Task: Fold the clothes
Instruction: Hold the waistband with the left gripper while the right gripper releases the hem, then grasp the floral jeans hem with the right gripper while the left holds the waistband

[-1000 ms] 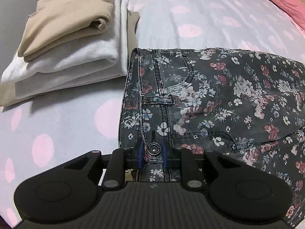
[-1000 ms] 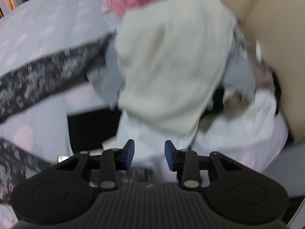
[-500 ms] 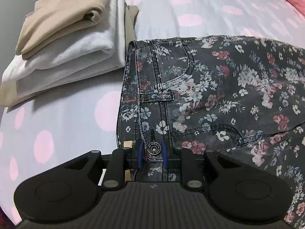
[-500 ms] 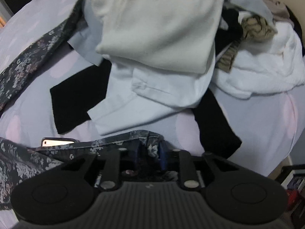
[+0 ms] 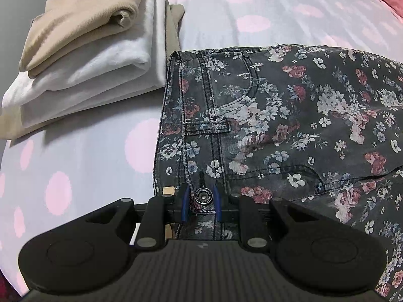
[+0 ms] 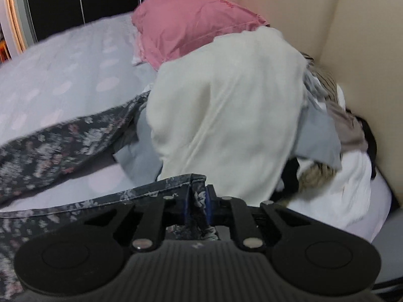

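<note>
Dark floral jeans lie spread on the dotted bedsheet, waistband toward me. My left gripper is shut on the waistband at the metal button. In the right wrist view my right gripper is shut on a leg hem of the same floral jeans, lifted off the sheet; the other leg stretches away to the left. Both blue-padded jaws pinch the cloth.
A folded stack of beige and white garments sits just left of the jeans. A heap of unfolded clothes topped by a cream garment lies ahead of the right gripper, beside a pink pillow and a beige wall.
The right gripper closed on the jeans hem and has lifted it, tilting its view up toward the clothes heap. The left gripper kept its hold and pulled the waistband slightly nearer.
</note>
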Demonstrator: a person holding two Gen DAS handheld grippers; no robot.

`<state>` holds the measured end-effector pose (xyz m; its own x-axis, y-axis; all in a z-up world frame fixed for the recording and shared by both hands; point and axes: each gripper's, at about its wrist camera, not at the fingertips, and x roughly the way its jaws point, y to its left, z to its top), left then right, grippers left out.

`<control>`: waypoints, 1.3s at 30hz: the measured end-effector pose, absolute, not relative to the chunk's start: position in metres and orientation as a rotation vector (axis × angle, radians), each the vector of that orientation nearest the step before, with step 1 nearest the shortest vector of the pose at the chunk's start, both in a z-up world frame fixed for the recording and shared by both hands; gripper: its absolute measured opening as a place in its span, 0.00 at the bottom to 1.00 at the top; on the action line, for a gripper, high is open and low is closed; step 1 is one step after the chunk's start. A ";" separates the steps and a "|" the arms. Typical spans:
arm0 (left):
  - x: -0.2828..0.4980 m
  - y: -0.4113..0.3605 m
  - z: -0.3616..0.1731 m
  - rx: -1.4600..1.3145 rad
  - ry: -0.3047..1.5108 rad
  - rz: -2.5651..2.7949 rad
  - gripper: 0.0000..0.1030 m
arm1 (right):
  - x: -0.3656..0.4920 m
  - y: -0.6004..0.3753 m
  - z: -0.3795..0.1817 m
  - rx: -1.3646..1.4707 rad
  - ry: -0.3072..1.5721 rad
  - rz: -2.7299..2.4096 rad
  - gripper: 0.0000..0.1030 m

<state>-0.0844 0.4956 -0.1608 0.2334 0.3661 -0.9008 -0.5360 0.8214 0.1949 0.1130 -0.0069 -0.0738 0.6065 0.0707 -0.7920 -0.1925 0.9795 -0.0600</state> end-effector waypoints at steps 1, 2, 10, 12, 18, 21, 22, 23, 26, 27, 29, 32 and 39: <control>-0.084 0.496 -0.161 -0.167 1.185 0.622 0.17 | 0.121 -0.001 -0.080 -0.169 0.931 0.136 0.14; -0.084 0.496 -0.162 -0.167 1.186 0.620 0.17 | 0.126 0.003 -0.086 -0.188 0.951 0.122 0.14; -0.090 0.501 -0.154 -0.176 1.172 0.613 0.25 | 0.129 0.003 -0.097 -0.193 0.962 0.060 0.24; -0.094 0.504 -0.149 -0.196 1.161 0.613 0.30 | 0.125 0.004 -0.089 -0.207 0.944 0.069 0.28; -0.111 0.488 -0.118 -0.094 1.110 0.576 0.30 | 0.111 0.024 -0.063 -0.285 0.871 0.148 0.32; -0.119 0.466 -0.103 -0.015 1.089 0.496 0.30 | 0.101 0.042 -0.051 -0.354 0.844 0.215 0.33; -0.123 0.457 -0.098 0.013 1.083 0.464 0.30 | 0.096 0.049 -0.048 -0.399 0.831 0.229 0.35; -0.127 0.446 -0.095 0.049 1.079 0.423 0.30 | 0.092 0.055 -0.045 -0.438 0.820 0.241 0.36; -0.142 0.412 -0.089 0.174 1.078 0.297 0.30 | 0.077 0.070 -0.042 -0.550 0.804 0.348 0.37; -0.148 0.401 -0.090 0.219 1.084 0.257 0.30 | 0.071 0.074 -0.041 -0.590 0.798 0.388 0.37; -0.159 0.382 -0.096 0.300 1.108 0.181 0.30 | 0.059 0.082 -0.044 -0.675 0.788 0.454 0.37; -0.177 0.356 -0.110 0.426 1.154 0.053 0.30 | 0.040 0.089 -0.056 -0.772 0.787 0.525 0.37; -0.215 0.315 -0.153 0.703 1.281 -0.180 0.30 | 0.010 0.077 -0.094 -0.924 0.817 0.539 0.37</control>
